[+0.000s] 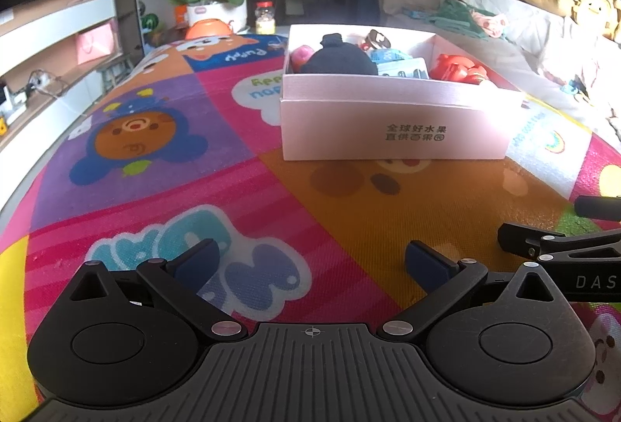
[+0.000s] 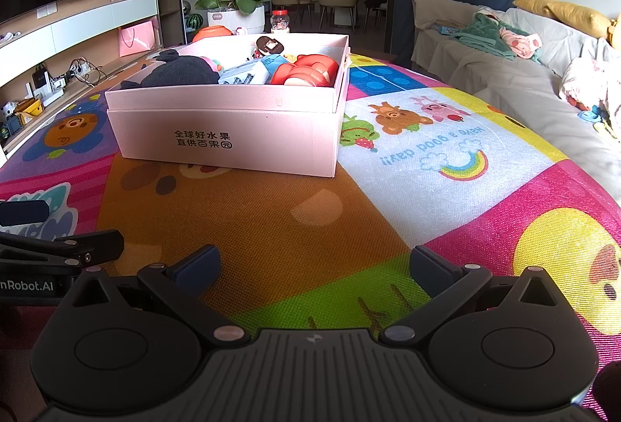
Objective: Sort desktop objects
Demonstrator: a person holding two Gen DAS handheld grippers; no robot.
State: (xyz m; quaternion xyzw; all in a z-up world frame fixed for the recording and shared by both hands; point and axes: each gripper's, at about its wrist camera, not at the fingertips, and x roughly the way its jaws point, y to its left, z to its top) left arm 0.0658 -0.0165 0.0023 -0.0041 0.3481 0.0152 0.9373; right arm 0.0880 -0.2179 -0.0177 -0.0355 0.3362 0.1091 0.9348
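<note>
Pink cardboard box [image 1: 392,123] sits ahead of us on the cartoon play mat [image 1: 163,181], printed with "全球好水果 直供百果园". Inside we see a dark blue cloth bundle [image 2: 182,71], a red toy [image 2: 306,73] and a light blue packet [image 2: 244,75] lying together. Our left gripper [image 1: 310,263] and right gripper [image 2: 314,267] both hover low over the mat with jaws spread wide, holding nothing. Beside our right gripper we read "nRobot.AI" on the other tool; the mat says "Have a good day!!".
</note>
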